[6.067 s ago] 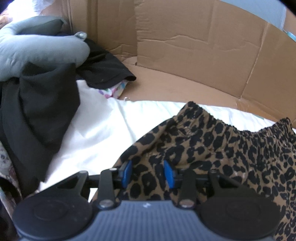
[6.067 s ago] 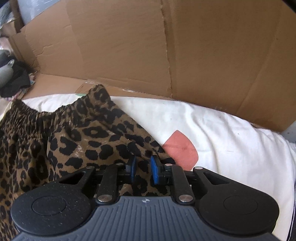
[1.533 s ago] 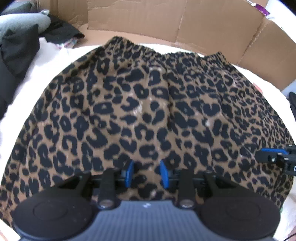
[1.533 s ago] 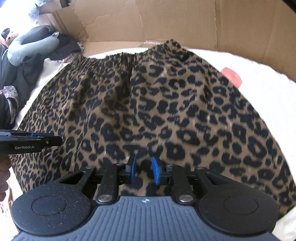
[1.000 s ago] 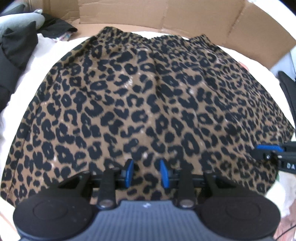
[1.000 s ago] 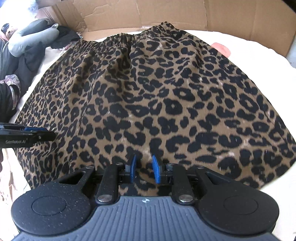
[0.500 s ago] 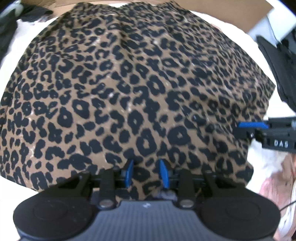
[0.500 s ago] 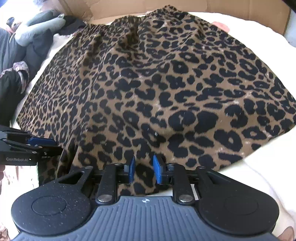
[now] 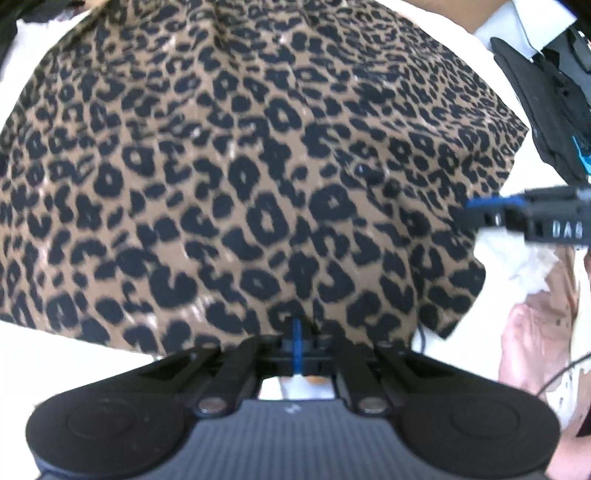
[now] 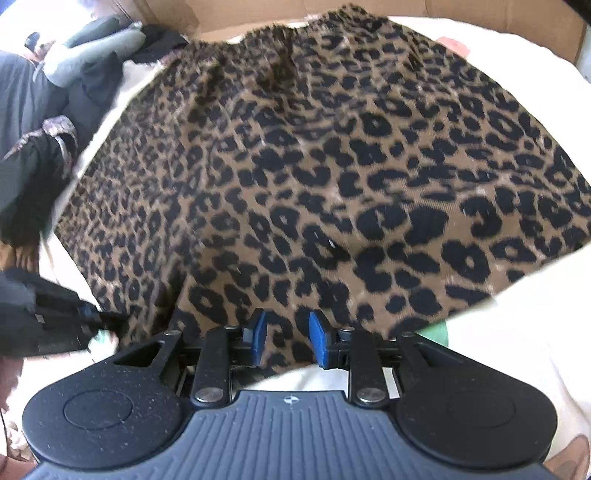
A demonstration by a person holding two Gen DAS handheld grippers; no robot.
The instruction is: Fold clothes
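While the leopard-print skirt [image 9: 258, 166] fills most of both wrist views, spread over a white sheet [image 10: 524, 332] with its gathered waistband at the top of the frame beside a cardboard wall [image 10: 461, 9], the left tongs [image 9: 296, 343] sit at the lower centre of their own view with the blue pads pressed together into a single thin line, clamped on the skirt's near hem. Motion blur softens that spot, so how much cloth lies between the pads is hard to judge. In the right wrist view the right tongs [image 10: 287, 338] are at the lower centre with their blue pads set apart, a flap of the hem lying between them; neither pad appears to pinch it. The left tongs also show at the lower left of that view, at the skirt's edge. A heap of grey and black clothes [image 10: 55, 92] lies in the upper left, apart from the skirt.
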